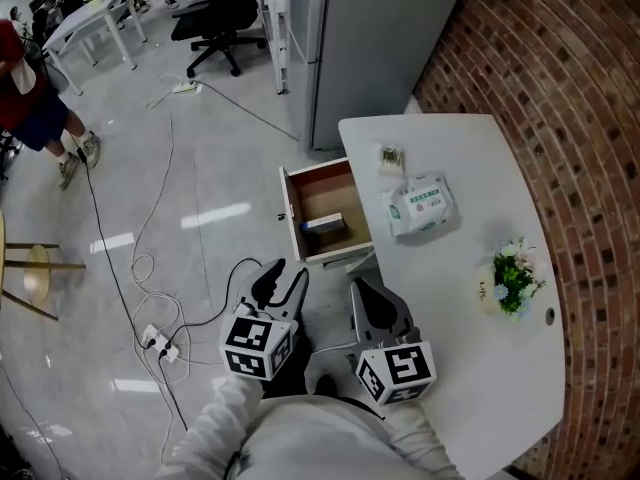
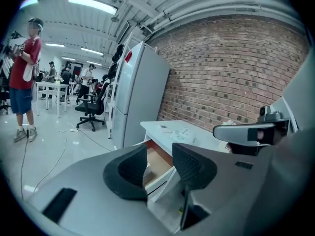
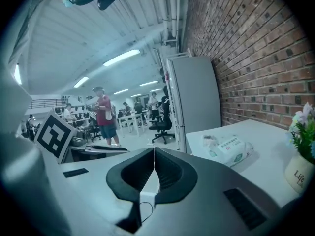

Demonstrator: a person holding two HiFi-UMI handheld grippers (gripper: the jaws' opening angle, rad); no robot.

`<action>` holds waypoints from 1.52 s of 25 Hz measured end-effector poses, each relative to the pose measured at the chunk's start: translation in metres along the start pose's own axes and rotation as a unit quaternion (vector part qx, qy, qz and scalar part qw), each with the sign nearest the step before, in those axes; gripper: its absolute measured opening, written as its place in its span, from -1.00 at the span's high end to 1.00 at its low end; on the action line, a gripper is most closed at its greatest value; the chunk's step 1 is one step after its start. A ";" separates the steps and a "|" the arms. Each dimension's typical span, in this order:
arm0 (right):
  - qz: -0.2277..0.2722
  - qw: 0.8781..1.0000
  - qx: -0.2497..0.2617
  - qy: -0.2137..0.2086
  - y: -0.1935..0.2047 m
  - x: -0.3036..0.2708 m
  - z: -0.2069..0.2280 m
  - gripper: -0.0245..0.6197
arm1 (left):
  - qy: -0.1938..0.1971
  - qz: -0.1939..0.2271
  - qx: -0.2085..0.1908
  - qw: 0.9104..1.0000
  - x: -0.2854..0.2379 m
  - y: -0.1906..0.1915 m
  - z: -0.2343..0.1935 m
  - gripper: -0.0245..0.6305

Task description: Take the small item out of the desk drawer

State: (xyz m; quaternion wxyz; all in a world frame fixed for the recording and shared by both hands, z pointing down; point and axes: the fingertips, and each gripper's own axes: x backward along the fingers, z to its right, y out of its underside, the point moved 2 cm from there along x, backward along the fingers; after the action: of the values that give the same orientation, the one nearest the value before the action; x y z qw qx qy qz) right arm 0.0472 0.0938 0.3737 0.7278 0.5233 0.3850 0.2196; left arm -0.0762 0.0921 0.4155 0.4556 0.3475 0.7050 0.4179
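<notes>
So the drawer [image 1: 322, 190] is found pulled out of the desk's [image 1: 470, 368] left side. The item [image 1: 325, 223], a small boxy thing, is seen lying inside it, toward the side nearest the person. It isn't touched by anything.

The left gripper [image 1: 285, 276] is held low over the floor, just short of the drawer and aimed toward it. In the left gripper view its jaws are seen well apart with nothing gripped, and only the open drawer shows through the gap. The right gripper [image 1: 368, 293] is held just beside it, at the desk's near edge. Its jaws are closed right up, tips touching, with nothing caught between them.

On the desk, a pack of wipes [image 1: 420, 206] and a smaller packet [image 1: 391, 156] are laid near the drawer end. A pot of flowers [image 1: 513, 280] is set well apart from them, over by the brick wall [image 1: 560, 58]. A grey fridge [image 1: 370, 48] is stood past the desk's far end, and cables [image 1: 150, 268] are strewn over the floor to the left.
</notes>
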 end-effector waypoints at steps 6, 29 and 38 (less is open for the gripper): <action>-0.010 1.000 -0.002 0.028 -0.014 -0.042 0.009 0.84 | 0.024 -0.016 0.006 1.000 -0.036 -0.011 -0.032 0.41; -0.025 0.995 -0.014 0.100 -0.029 -0.088 0.035 0.84 | 0.082 -0.076 -0.011 0.994 -0.111 -0.005 -0.070 0.36; -0.018 0.996 -0.003 0.089 -0.036 -0.097 0.056 0.84 | 0.084 -0.102 -0.025 0.991 -0.142 0.004 -0.060 0.35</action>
State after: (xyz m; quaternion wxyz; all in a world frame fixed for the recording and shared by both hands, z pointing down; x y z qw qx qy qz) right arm 0.0295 -0.0229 0.3813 0.6961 0.4926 0.4570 0.2529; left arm -0.0828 -0.0457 0.4834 0.4435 0.2260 0.7617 0.4147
